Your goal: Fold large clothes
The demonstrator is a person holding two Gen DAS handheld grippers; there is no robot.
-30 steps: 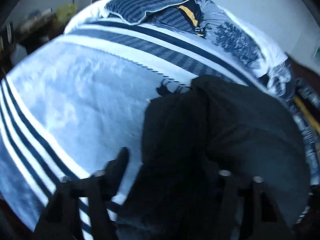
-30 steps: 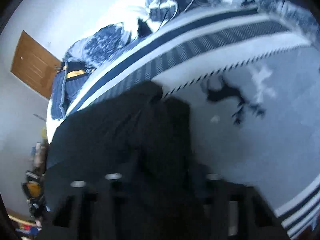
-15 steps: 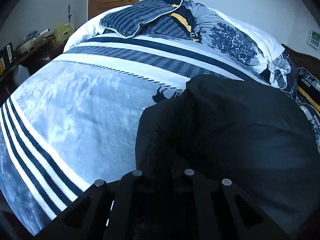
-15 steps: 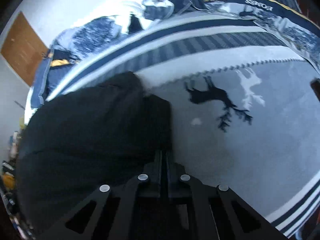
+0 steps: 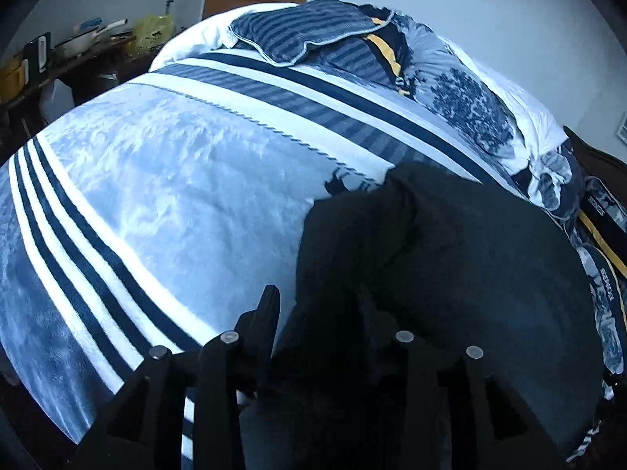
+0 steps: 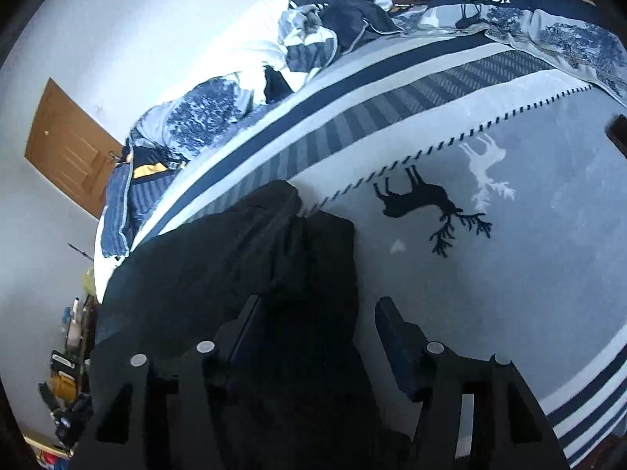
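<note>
Dark garment [image 5: 450, 258] lies bunched on the blue-and-white striped blanket [image 5: 164, 196], near the deer print [image 6: 427, 203]. Right gripper [image 6: 317, 313] jaws spread, just been opening, cloth loose between them. Left gripper [image 5: 313, 309] jaws parted, also just opened, cloth lying between them, unpinched. Pillows [image 5: 305, 31] behind.

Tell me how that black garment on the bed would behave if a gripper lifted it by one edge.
The black garment would probably droop, since it lies in soft folds. It looks thick, so likely heavy. It may drag on the plush blanket.
</note>
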